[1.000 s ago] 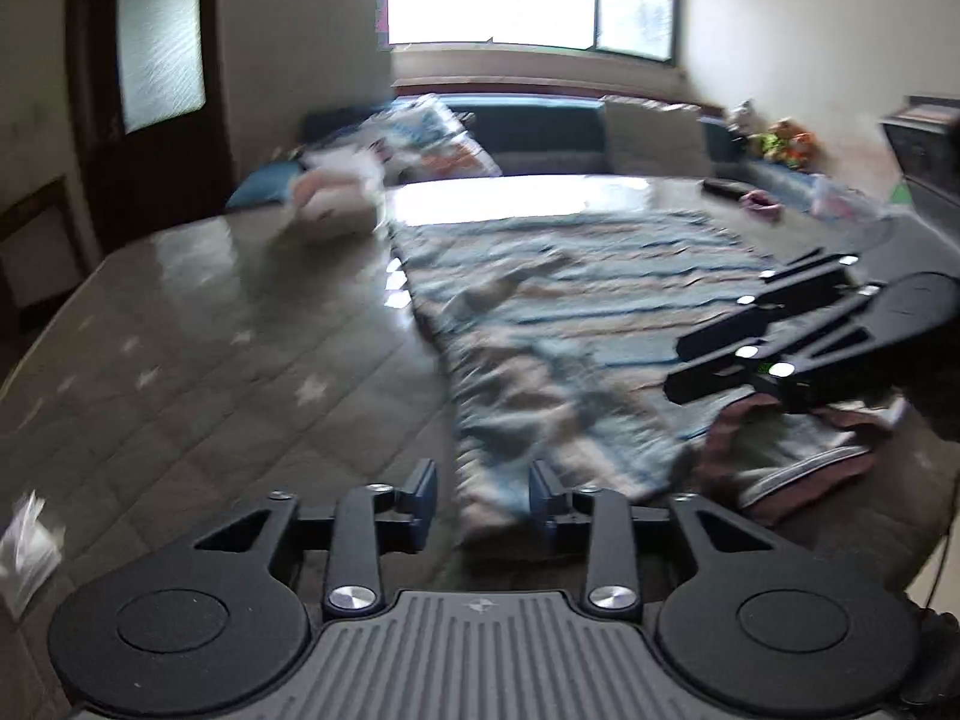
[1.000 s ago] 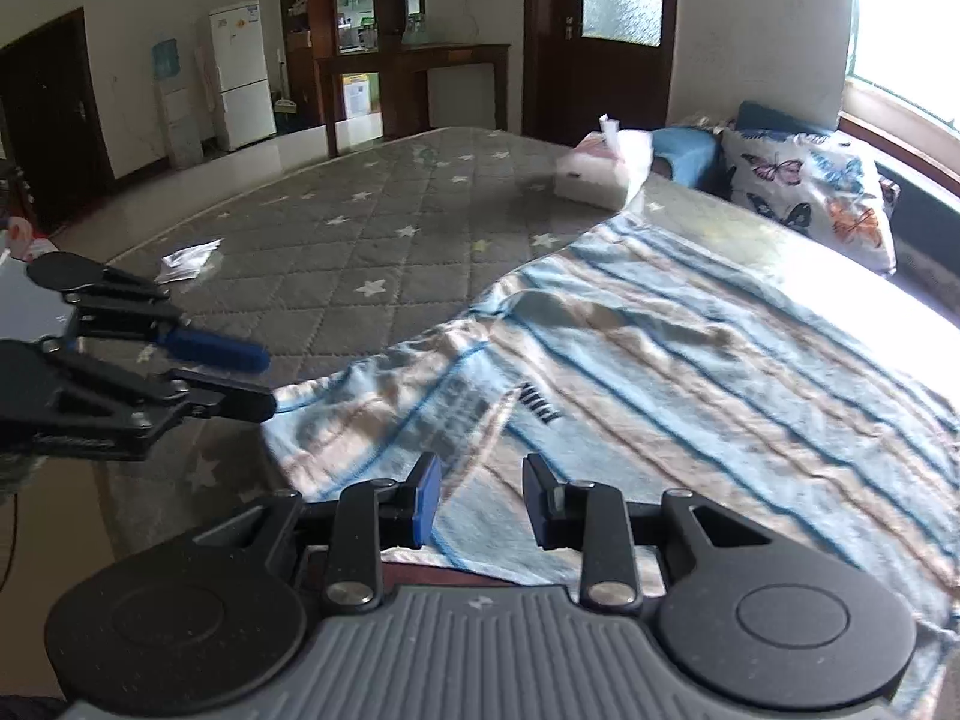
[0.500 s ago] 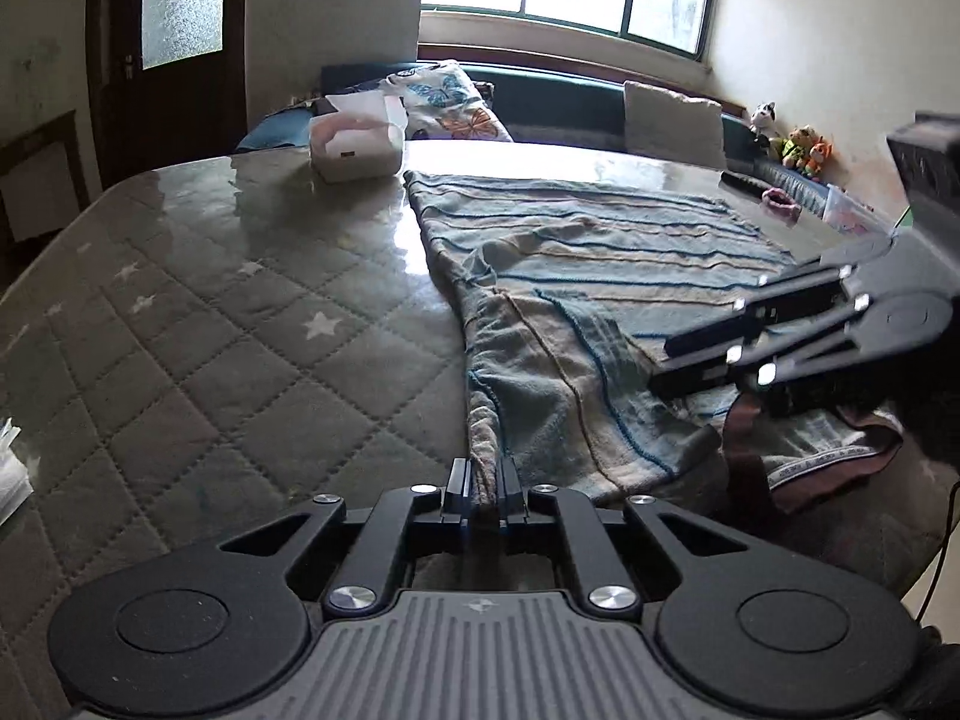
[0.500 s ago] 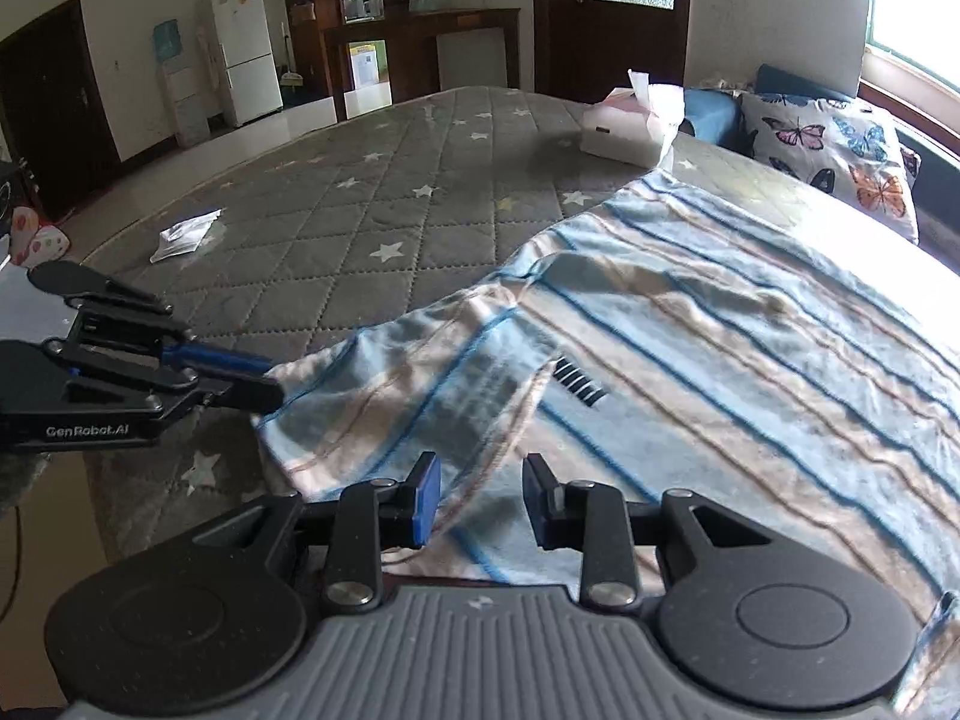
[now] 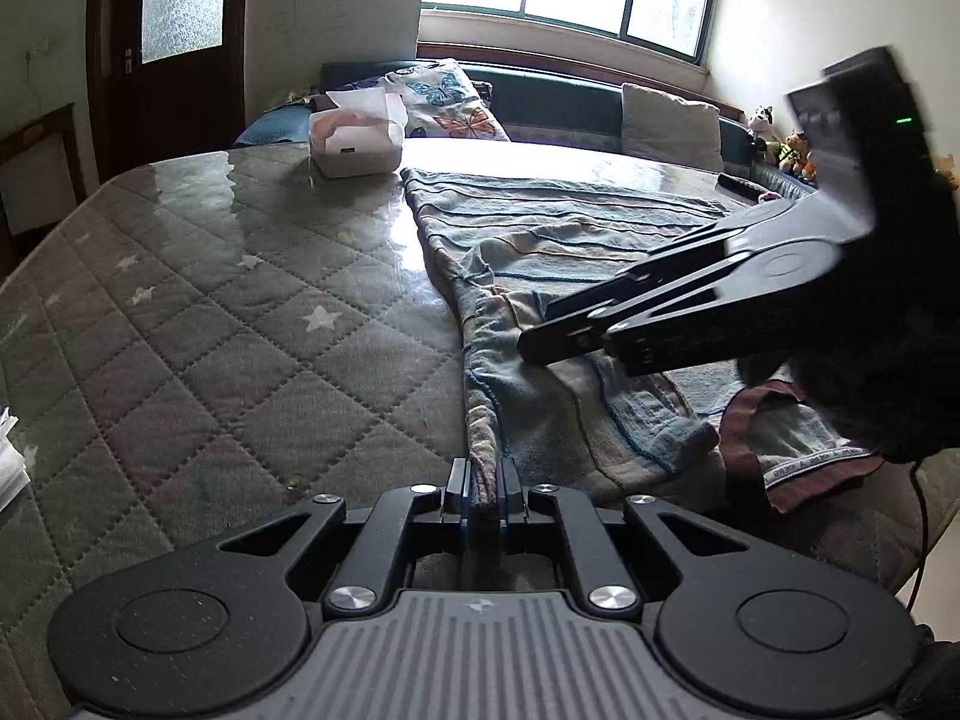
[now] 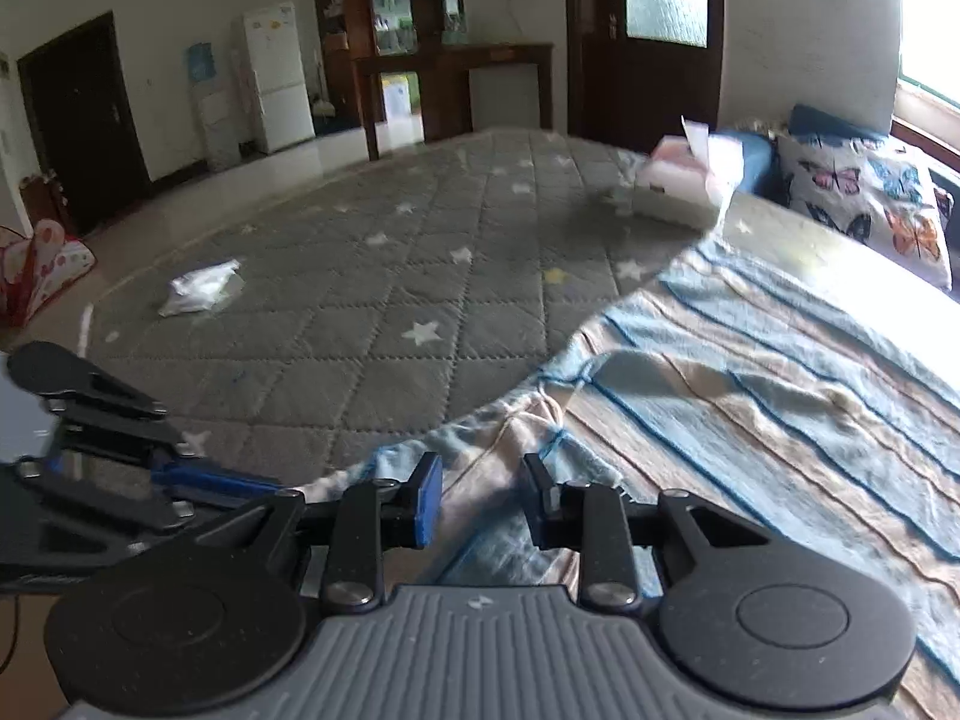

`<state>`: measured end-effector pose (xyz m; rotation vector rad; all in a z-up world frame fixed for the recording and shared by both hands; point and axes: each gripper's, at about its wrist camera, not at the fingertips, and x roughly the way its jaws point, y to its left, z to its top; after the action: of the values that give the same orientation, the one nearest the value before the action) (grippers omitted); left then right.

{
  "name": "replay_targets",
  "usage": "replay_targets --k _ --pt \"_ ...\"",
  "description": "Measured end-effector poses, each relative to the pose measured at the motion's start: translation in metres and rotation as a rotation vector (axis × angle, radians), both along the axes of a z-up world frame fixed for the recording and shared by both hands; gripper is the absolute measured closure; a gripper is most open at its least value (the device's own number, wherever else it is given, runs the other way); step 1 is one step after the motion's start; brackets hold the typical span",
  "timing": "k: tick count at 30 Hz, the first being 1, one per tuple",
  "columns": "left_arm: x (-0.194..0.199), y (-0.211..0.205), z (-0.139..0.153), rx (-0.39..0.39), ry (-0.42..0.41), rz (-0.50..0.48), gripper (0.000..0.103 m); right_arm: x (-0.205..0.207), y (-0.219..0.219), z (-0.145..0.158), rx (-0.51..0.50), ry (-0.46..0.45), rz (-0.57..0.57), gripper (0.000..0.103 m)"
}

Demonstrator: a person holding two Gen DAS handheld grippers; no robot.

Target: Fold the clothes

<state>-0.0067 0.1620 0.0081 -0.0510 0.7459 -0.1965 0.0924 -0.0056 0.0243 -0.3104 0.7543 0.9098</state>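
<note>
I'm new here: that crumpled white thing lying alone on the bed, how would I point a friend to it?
Start from the big grey quilted mattress with white stars. Look to its bare side, away from the striped blue towel-like garment and the tissue box, near the edge facing the white fridge. The crumpled white plastic wrapper lies there alone, the only small loose scrap on that side.

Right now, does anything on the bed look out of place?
Yes. A crumpled white wrapper lies alone on the grey mattress, away from the striped garment. A tissue box also sits by the garment's far corner.
</note>
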Motion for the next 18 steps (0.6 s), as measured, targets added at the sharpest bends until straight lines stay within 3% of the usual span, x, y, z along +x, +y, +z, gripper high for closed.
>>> replay_targets --k 8,18 --pt "0.002 0.004 0.004 0.000 0.004 -0.001 0.090 0.010 -0.015 0.004 -0.021 -0.002 -0.047 0.080" --pt "0.010 -0.003 0.023 0.029 -0.060 0.007 0.090 -0.039 -0.016 0.007 -0.101 -0.066 0.141 0.079"
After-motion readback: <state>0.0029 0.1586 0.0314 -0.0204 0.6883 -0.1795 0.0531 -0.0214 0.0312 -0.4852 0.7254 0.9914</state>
